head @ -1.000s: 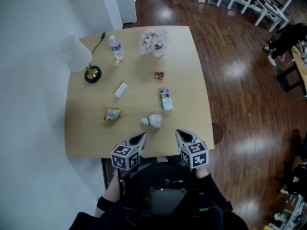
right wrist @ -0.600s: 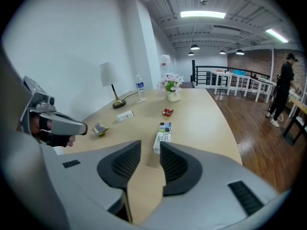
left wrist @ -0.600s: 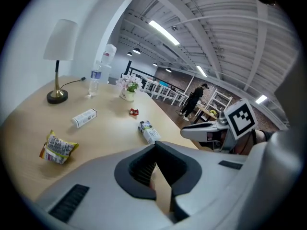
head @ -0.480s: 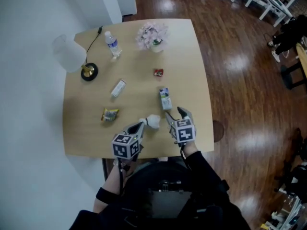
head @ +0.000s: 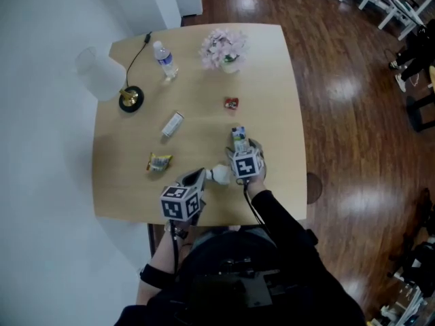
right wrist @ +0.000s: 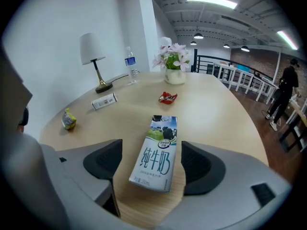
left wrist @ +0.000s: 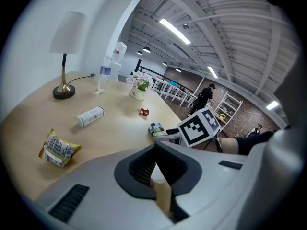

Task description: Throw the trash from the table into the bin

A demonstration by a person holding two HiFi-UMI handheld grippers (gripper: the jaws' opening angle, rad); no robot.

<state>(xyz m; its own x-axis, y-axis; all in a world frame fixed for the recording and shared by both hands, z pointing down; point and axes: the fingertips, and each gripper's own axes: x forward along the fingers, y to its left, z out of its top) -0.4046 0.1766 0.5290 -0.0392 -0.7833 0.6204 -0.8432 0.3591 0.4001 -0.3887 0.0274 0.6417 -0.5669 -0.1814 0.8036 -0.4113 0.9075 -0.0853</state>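
- Jaws on the right gripper [right wrist: 151,147] are standing spread wide and have just been opening. They are straddling a white-and-blue milk carton [right wrist: 156,159], with a gap showing on each side and no pad pressing on it.
- The milk carton is lying flat on the light wooden table [right wrist: 225,119], lengthwise between the right jaws, with its far end sticking out past the tips.
- Head view is showing the right gripper [head: 242,146] angling down over the milk carton [head: 238,137].
- The left gripper [left wrist: 156,169] is keeping its jaws pressed together; nothing is showing as gripped between them.
- In the head view the left gripper [head: 199,176] is sitting just left of a crumpled white paper ball [head: 219,174], which is lying between the two grippers. I can't tell whether they are touching.
- A small red wrapper [right wrist: 168,97] is lying ahead of the right jaws, beyond the carton.
- A small white box [right wrist: 104,101] and a yellow snack packet [right wrist: 68,120] are lying ahead and left of the right jaws, well apart from them.
- A clear plastic water bottle [right wrist: 130,63], a white-shaded brass lamp [right wrist: 92,49] and a vase of pale pink flowers [right wrist: 173,61] are standing at the far end, well ahead of both grippers' jaws.
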